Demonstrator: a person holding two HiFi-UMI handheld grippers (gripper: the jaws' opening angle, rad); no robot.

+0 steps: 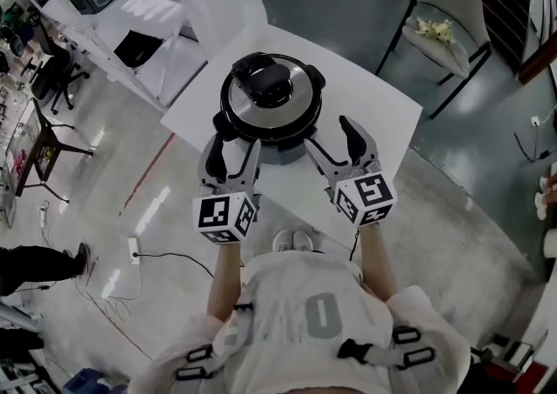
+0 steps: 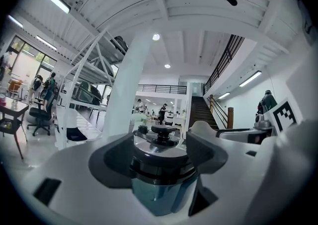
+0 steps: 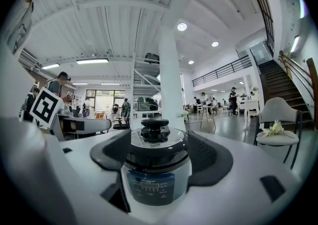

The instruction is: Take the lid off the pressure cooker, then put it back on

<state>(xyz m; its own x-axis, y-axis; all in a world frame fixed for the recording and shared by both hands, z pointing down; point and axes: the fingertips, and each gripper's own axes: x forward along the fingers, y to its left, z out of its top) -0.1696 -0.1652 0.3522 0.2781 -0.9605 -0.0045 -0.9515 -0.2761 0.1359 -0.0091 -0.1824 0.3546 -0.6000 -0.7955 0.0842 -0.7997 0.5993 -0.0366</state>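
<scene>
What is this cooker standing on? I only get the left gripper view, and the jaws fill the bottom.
Observer: On a white table. The cooker has its lid on.
Operator: Is the other gripper grabbing anything?
Observer: No. The right gripper has its jaws wide apart, and the pads press on nothing.
Operator: Anything beyond the table?
Observer: A chair with flowers on its seat stands past the table's far right side.
</scene>
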